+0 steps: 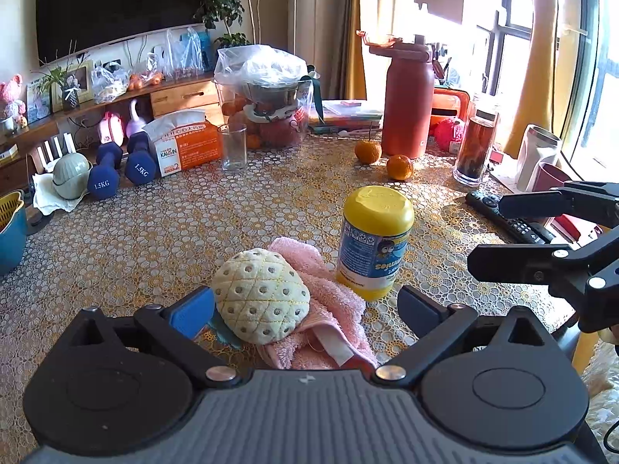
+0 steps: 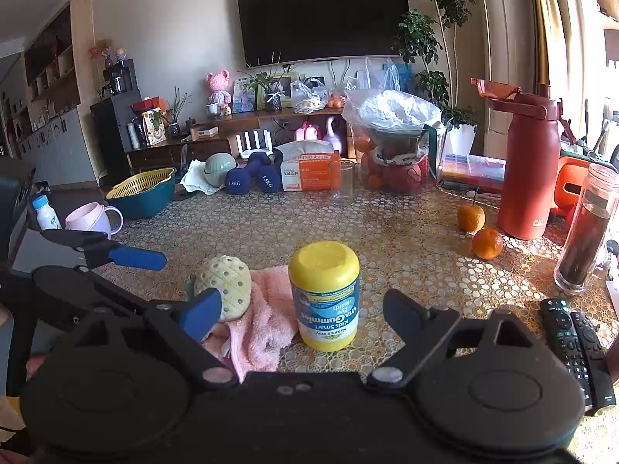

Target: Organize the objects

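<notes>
I am working in a lived-in home living room: a large black flat television (image 2: pixel 323 15) hangs on the far wall above a long low wooden cabinet (image 2: pixel 232 131) crowded with framed photos, a pink plush bear (image 2: pixel 217 87) and shopping bags. A tall leafy houseplant (image 2: pixel 433 38) stands to its right by yellow curtains (image 1: pixel 358 23). Blue dumbbells (image 1: pixel 120 168) and an orange-and-white tissue box (image 1: pixel 185 143) sit on my lace-patterned table (image 1: pixel 174 232)

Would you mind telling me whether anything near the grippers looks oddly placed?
Yes: the gummies bottle stands upside down on its yellow cap, label inverted, and the pineapple toy lies tipped on the crumpled pink towel.
</notes>
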Demonstrator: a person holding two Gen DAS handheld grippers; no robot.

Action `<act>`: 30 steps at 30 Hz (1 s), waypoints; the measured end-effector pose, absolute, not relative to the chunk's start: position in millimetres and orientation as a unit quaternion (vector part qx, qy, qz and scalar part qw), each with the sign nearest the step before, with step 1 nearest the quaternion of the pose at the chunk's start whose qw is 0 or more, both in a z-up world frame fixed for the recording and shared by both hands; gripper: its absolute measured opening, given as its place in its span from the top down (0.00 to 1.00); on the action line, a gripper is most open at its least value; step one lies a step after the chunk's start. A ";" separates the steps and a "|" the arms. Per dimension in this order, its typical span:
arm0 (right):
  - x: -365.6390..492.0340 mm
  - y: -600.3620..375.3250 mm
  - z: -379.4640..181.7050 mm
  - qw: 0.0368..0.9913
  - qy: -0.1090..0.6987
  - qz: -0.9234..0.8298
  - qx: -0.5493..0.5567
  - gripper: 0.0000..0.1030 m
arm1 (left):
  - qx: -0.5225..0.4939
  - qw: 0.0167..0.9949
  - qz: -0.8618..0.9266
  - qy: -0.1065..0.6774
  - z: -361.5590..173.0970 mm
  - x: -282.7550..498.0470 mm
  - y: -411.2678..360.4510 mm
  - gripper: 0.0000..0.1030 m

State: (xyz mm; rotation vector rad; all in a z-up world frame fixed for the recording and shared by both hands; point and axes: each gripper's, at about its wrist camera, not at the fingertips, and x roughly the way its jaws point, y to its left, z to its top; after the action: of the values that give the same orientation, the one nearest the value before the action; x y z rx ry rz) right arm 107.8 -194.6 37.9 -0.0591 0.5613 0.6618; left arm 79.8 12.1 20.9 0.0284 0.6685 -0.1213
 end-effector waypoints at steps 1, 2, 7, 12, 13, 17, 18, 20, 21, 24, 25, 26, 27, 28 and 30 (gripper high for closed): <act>105.7 -195.2 37.0 0.908 0.269 0.321 -0.029 0.12 | 0.016 0.943 -0.058 0.326 20.4 77.5 11.2 0.00; 103.4 -196.1 35.7 0.908 0.267 0.321 -0.029 0.12 | 0.017 0.944 -0.055 0.324 19.8 75.4 10.3 0.00; 95.2 -200.6 31.5 0.915 0.257 0.311 -0.016 0.12 | 0.019 0.946 -0.045 0.320 17.3 63.9 8.2 0.00; 89.2 -203.5 30.0 0.917 0.253 0.307 -0.007 0.12 | 0.006 0.947 -0.037 0.320 16.1 57.6 10.2 0.00; 88.1 -204.1 29.7 0.918 0.252 0.306 -0.006 0.12 | 0.006 0.947 -0.037 0.319 15.9 56.6 10.2 0.00; 80.7 -204.4 26.4 0.921 0.247 0.302 -0.006 0.12 | 0.008 0.950 -0.030 0.311 15.6 52.5 9.3 0.00; 80.0 -204.1 26.2 0.921 0.246 0.302 -0.007 0.12 | 0.008 0.950 -0.030 0.310 15.4 51.8 9.2 0.00; 79.3 -203.4 25.8 0.921 0.245 0.301 -0.007 0.12 | 0.011 0.950 -0.032 0.309 14.9 51.3 8.1 0.00; 78.8 -203.4 25.5 0.921 0.245 0.302 -0.006 0.12 | 0.012 0.951 -0.032 0.307 14.6 50.7 7.7 0.00; 78.1 -202.8 24.1 0.921 0.245 0.302 -0.003 0.12 | 0.017 0.951 -0.032 0.306 13.5 51.3 6.1 0.00; 78.1 -202.9 24.0 0.921 0.246 0.303 -0.004 0.12 | 0.018 0.951 -0.034 0.306 13.0 51.2 6.0 0.00; 78.3 -202.9 23.6 0.921 0.247 0.303 -0.003 0.12 | 0.019 0.952 -0.036 0.305 12.7 51.1 5.6 0.00; 78.4 -202.9 23.2 0.920 0.247 0.303 -0.001 0.12 | 0.020 0.952 -0.038 0.303 12.4 50.9 5.1 0.00; 78.3 -202.6 22.9 0.920 0.248 0.303 -0.001 0.12 | 0.024 0.952 -0.039 0.302 12.2 50.2 4.3 0.00; 78.6 -202.3 22.2 0.920 0.249 0.302 0.000 0.12 | 0.030 0.953 -0.040 0.300 11.4 49.8 2.9 0.00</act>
State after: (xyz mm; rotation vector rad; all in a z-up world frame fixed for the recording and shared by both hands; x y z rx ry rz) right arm 78.6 -202.3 22.2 0.0003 0.5119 0.6199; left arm 49.8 2.9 11.4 0.0601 0.6090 -0.0817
